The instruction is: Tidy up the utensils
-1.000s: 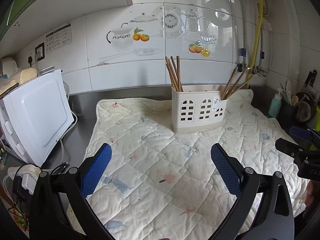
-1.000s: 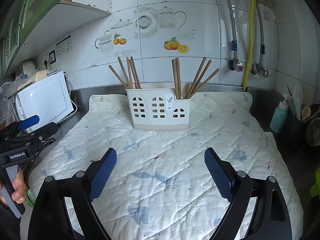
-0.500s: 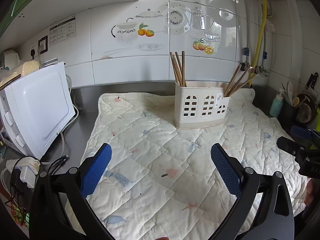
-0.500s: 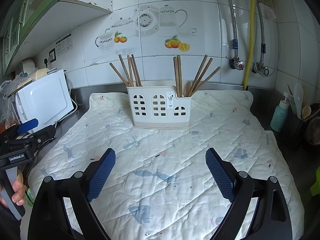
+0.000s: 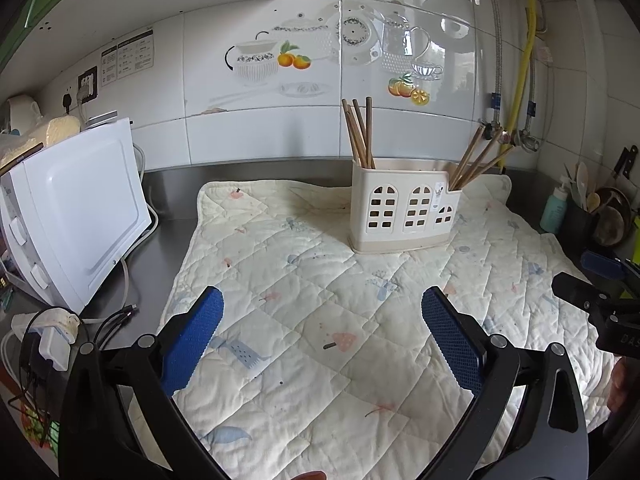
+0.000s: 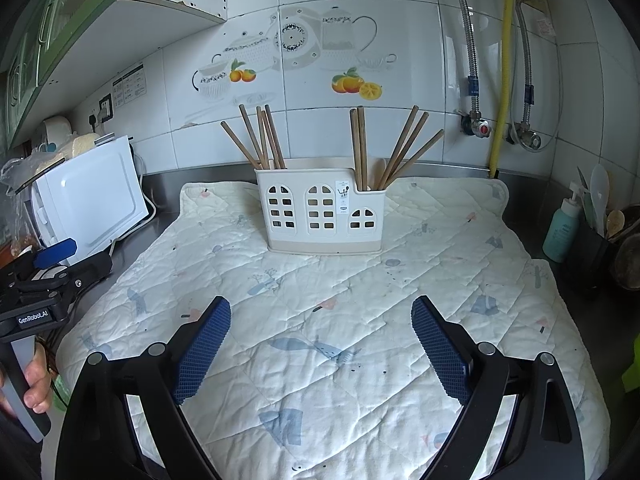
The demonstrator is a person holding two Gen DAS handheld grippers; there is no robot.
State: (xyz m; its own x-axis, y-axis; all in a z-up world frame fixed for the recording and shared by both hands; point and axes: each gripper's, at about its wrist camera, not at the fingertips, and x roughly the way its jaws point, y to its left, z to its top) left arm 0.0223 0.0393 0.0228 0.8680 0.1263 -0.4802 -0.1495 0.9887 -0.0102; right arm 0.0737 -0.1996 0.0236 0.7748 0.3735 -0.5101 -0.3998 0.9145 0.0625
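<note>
Cream plastic, cut with little arched windows: the utensil holder (image 6: 322, 210) stands upright toward the back of the quilted mat (image 6: 320, 320) on our steel worktop (image 6: 580, 304), and every wooden chopstick we can see is already in it. One bunch of chopsticks (image 6: 260, 138) leans in the left compartment, another (image 6: 392, 146) fans out of the right; the middle compartment looks empty from here. Nothing loose lies on the mat, so we judge the sorting done or nearly so, unless sticks need moving between compartments.

Our left tongs (image 5: 322, 338) hang wide apart over the near left part of the mat and hold nothing. Our right tongs (image 6: 320, 346) are just as wide and equally bare, facing the holder squarely.

Room to move is generous in front: the whole near half of the mat is bare cloth. The sides are tighter. A white appliance (image 5: 76, 216) with trailing cables (image 5: 116, 320) crowds the left edge, and a teal bottle (image 6: 564, 228) and a dark pot of spoons (image 6: 600, 240) stand off the mat's right edge. Behind the holder the tiled wall (image 6: 320, 132) is close, with the yellow pipe (image 6: 500, 80) and its valves to the right.
</note>
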